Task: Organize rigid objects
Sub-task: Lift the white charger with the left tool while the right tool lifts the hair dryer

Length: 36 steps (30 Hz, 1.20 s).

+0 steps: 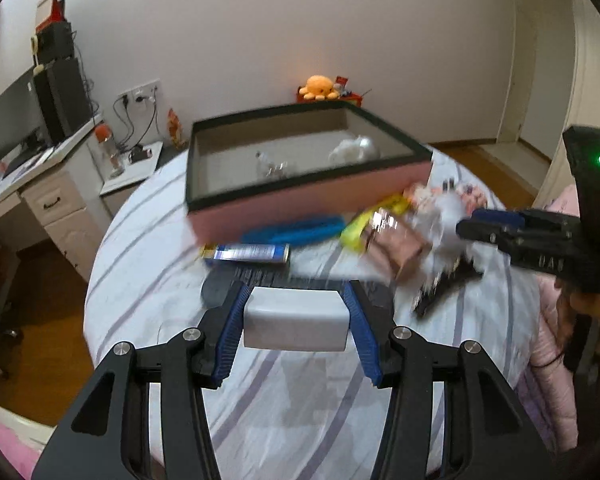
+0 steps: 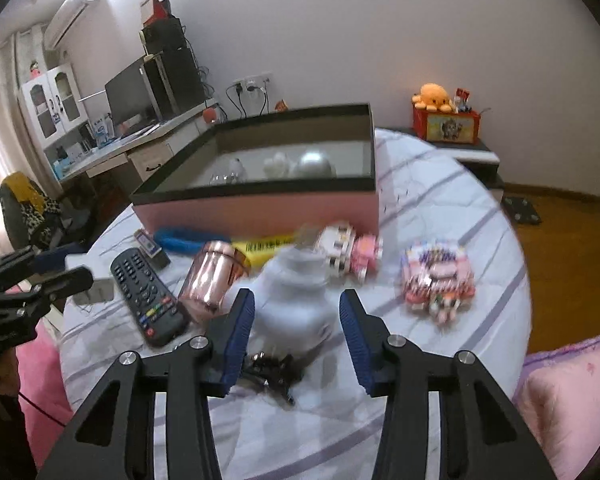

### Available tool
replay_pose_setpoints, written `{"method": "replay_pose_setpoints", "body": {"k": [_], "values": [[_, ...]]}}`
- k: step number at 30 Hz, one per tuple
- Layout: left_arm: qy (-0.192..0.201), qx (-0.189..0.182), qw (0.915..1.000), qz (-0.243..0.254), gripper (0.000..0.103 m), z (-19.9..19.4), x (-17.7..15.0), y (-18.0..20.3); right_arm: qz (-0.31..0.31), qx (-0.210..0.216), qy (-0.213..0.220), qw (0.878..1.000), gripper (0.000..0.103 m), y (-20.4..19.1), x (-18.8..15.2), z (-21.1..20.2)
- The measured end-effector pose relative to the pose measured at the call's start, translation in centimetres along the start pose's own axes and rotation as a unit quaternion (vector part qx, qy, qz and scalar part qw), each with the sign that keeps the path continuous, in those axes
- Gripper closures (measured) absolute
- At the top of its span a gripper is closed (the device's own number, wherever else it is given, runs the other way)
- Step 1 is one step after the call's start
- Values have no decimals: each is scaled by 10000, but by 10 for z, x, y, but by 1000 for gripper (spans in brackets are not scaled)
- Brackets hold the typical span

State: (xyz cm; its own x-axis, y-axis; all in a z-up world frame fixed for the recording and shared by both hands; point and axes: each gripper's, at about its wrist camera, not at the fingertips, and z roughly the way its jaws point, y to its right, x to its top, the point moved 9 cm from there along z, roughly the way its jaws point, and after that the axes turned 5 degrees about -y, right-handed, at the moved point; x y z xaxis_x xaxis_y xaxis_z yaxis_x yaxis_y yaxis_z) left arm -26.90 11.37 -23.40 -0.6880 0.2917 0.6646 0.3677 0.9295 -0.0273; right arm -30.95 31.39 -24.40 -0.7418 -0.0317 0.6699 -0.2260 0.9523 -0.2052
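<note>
Left gripper (image 1: 296, 322) pinches a small white rectangular block (image 1: 295, 323) between its blue pads, both pads flat against the block's short sides, lifted above the striped bedsheet (image 1: 284, 412). Right gripper (image 2: 297, 334) straddles a pale white jar-shaped object (image 2: 296, 300); the left pad looks to touch its side, a gap shows by the right pad, so a firm grip cannot be confirmed in the blur. Black clips (image 2: 274, 368) lie on the sheet just under that jar. Pink box with dark rim (image 2: 260, 208) sits further back on the bed, open, holding a silver ball (image 2: 314, 164), a white figure (image 2: 277, 165) and a clear glass piece (image 2: 230, 172). Along the box's front: blue brush-like item (image 2: 188, 239), yellow packet (image 2: 266, 247), rose-coloured tumbler (image 2: 214, 280) on its side, black remote (image 2: 148, 296) beside the tumbler, blocky pink-and-white toy (image 2: 350, 254), colourful packet (image 2: 438, 276) well to the right. From the left wrist view, a blue-and-white tube box (image 1: 248, 253) lies near the box front.
</note>
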Motion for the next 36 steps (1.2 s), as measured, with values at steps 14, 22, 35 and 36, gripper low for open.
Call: {"method": "replay_pose_setpoints", "body": {"k": [14, 22, 35, 36], "values": [[-250, -67, 9990, -355, 40, 11, -46, -24, 167, -11, -63, 9998, 19, 3, 11, 29], [-348, -208, 9981, -473, 19, 19, -62, -26, 357, 82, -254, 9990, 36, 8, 9, 44], [-399, -393, 9980, -302, 35, 28, -62, -11, 277, 63, -370, 9989, 47, 6, 6, 47], [-390, -400, 9980, -304, 35, 27, -62, -11, 271, 64, -355, 9990, 48, 6, 6, 45]]}}
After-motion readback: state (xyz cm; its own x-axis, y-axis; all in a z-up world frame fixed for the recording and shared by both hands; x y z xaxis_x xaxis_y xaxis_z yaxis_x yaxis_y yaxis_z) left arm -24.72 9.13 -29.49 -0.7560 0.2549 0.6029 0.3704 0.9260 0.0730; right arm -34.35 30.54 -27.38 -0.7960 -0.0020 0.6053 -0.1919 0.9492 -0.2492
